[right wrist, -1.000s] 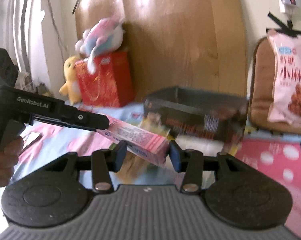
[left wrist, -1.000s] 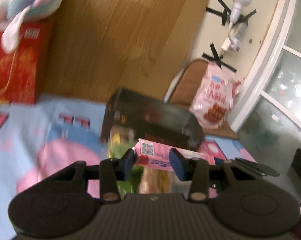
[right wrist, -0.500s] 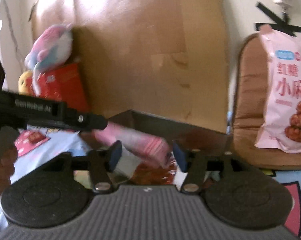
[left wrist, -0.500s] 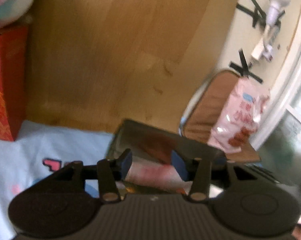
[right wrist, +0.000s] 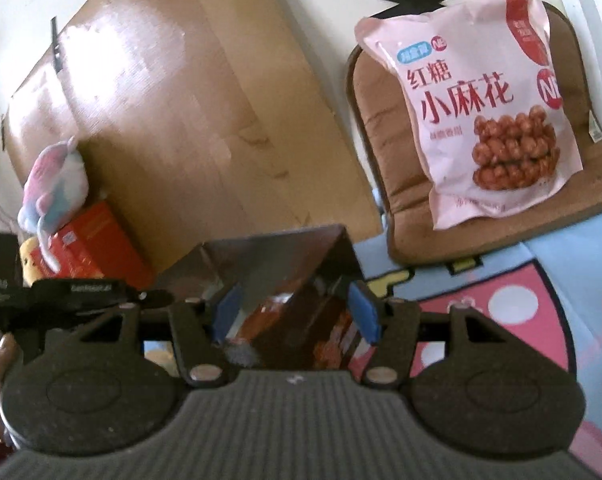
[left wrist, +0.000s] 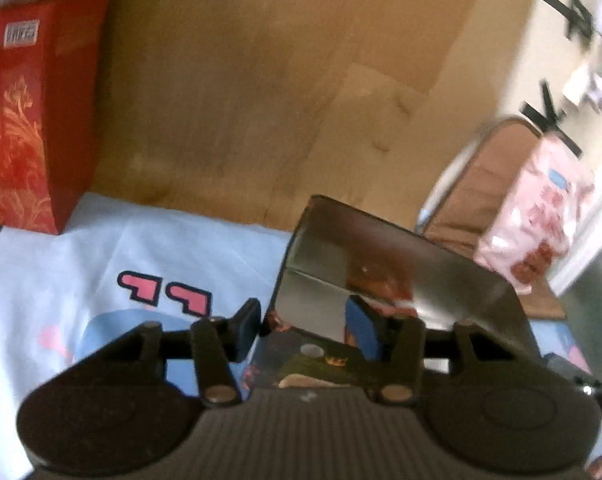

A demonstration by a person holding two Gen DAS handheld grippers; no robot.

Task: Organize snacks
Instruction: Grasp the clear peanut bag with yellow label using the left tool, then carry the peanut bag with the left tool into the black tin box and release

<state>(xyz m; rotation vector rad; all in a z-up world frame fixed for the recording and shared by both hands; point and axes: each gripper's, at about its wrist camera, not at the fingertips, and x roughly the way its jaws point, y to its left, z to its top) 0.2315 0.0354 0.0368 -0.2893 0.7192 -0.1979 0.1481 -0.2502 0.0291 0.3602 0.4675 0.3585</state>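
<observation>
- Underneath lies a pale blue cartoon-print sheet [left wrist: 205, 248], with a large cardboard panel [right wrist: 205, 120] leaning on the wall behind it.
- A red gift bag [left wrist: 25, 112] stands at the left; a pink snack bag [right wrist: 485, 108] leans on a brown cushion [right wrist: 385, 128] at the right.
- The dark box [left wrist: 381, 264] sits on the sheet, open, with snack packets inside.
- The left gripper [left wrist: 305, 324] is opening, straddling the box's near corner, nothing clamped.
- The right gripper [right wrist: 297, 312] stands released over the box.
- A second ago both gripped a pink carton; now neither holds it, and it cannot be clearly picked out.
</observation>
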